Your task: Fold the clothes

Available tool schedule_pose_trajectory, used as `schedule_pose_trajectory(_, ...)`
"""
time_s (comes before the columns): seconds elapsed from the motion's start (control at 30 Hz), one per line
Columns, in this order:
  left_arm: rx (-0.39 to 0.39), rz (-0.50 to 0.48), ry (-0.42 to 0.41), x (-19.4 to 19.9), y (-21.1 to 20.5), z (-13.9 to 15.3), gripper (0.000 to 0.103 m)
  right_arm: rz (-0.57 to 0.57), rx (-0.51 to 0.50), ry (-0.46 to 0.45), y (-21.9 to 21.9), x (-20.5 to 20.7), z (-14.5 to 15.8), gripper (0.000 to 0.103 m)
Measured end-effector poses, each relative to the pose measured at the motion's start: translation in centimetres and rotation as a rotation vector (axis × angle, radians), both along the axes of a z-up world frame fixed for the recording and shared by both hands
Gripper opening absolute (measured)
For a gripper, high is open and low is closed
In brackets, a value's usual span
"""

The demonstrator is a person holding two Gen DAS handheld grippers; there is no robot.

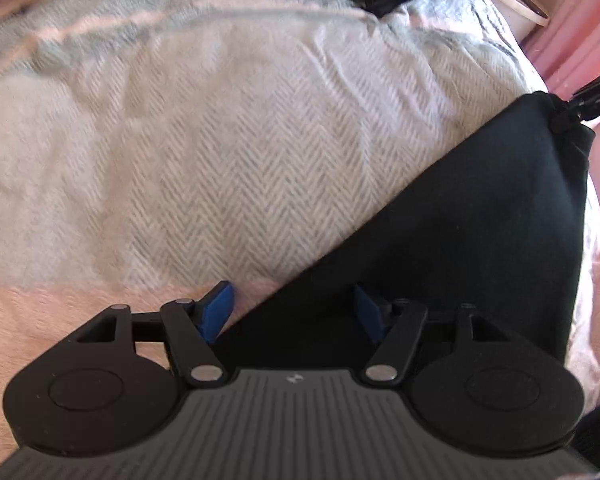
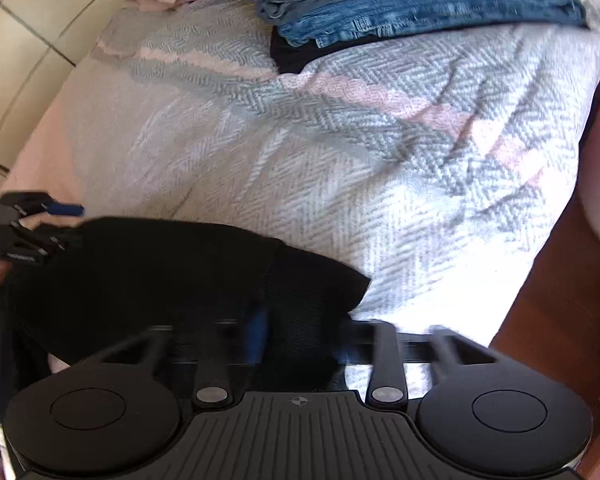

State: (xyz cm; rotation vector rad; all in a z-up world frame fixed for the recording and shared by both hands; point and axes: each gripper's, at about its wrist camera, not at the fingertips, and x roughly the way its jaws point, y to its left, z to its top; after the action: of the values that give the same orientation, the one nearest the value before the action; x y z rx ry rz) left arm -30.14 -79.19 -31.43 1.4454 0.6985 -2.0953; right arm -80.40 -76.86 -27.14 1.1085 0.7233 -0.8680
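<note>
The black garment (image 1: 480,240) lies on the bed's herringbone blanket (image 1: 220,160), its long axis running between your hands. Your left tongs (image 1: 296,312) straddle one corner, half open; your right tongs (image 2: 300,344), narrowed, pinch the opposite corner.

From each wrist we look steeply down, close over the blanket (image 1: 228,152), sharing the black garment (image 2: 160,272) and the folded pile (image 2: 420,4) at the far edge.
</note>
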Motion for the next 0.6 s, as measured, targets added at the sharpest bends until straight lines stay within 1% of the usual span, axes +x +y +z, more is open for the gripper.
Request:
schedule_pose_trajectory(0.03,0.007,-0.013,0.005,-0.1,0.1,0.4,0.022,0.015,-0.001,-0.002,-0.1,0.1,0.5,0.013)
schedule_pose_trajectory(0.07,0.013,-0.027,0.009,-0.3,0.2,0.7,0.012,0.039,-0.024,0.01,-0.2,0.4,1.4,0.011)
schedule_pose_trajectory(0.1,-0.024,-0.026,0.008,-0.3,0.4,1.8,0.004,0.057,-0.062,0.018,-0.5,0.6,2.8,0.011)
schedule_pose_trajectory(0.13,-0.075,-0.009,0.036,0.0,0.3,3.4,0.004,0.073,-0.104,0.025,-0.8,0.7,4.2,0.011)
schedule_pose_trajectory(0.23,-0.23,0.115,0.141,1.5,-1.3,9.1,0.004,0.054,-0.279,0.029,-2.5,0.6,9.5,0.01)
schedule_pose_trajectory(0.27,-0.275,0.128,0.155,1.4,-2.2,10.3,0.004,0.041,-0.338,0.024,-3.4,0.4,11.1,0.01)
schedule_pose_trajectory(0.3,-0.32,0.141,0.169,1.2,-3.0,11.4,0.005,0.042,-0.386,0.027,-4.1,0.7,11.9,0.01)
schedule_pose_trajectory(0.33,-0.355,0.149,0.166,0.7,-3.8,11.7,0.006,0.046,-0.431,0.032,-4.8,1.0,12.5,0.011)
schedule_pose_trajectory(0.37,-0.349,0.176,0.165,0.6,-4.7,11.5,0.009,0.05,-0.477,0.036,-5.5,1.3,13.1,0.011)
schedule_pose_trajectory(0.4,-0.343,0.204,0.164,0.4,-5.5,11.3,0.024,0.062,-0.488,0.058,-6.2,1.9,12.6,0.012)
schedule_pose_trajectory(0.43,-0.337,0.231,0.163,0.2,-6.4,11.0,0.033,0.076,-0.491,0.085,-6.9,2.5,11.7,0.026)
schedule_pose_trajectory(0.47,-0.327,0.262,0.162,0.8,-6.7,10.8,0.033,0.09,-0.494,0.112,-7.6,3.1,10.9,0.055)
schedule_pose_trajectory(0.5,-0.338,0.283,0.157,1.8,-6.0,11.2,0.033,0.092,-0.487,0.148,-8.1,3.5,10.1,0.063)
schedule_pose_trajectory(0.57,-0.361,0.325,0.147,3.8,-4.6,12.1,0.034,0.089,-0.477,0.176,-8.2,4.1,9.3,0.065)
schedule_pose_trajectory(0.6,-0.372,0.346,0.142,4.9,-3.8,12.5,0.037,0.092,-0.478,0.177,-7.8,4.3,9.3,0.065)
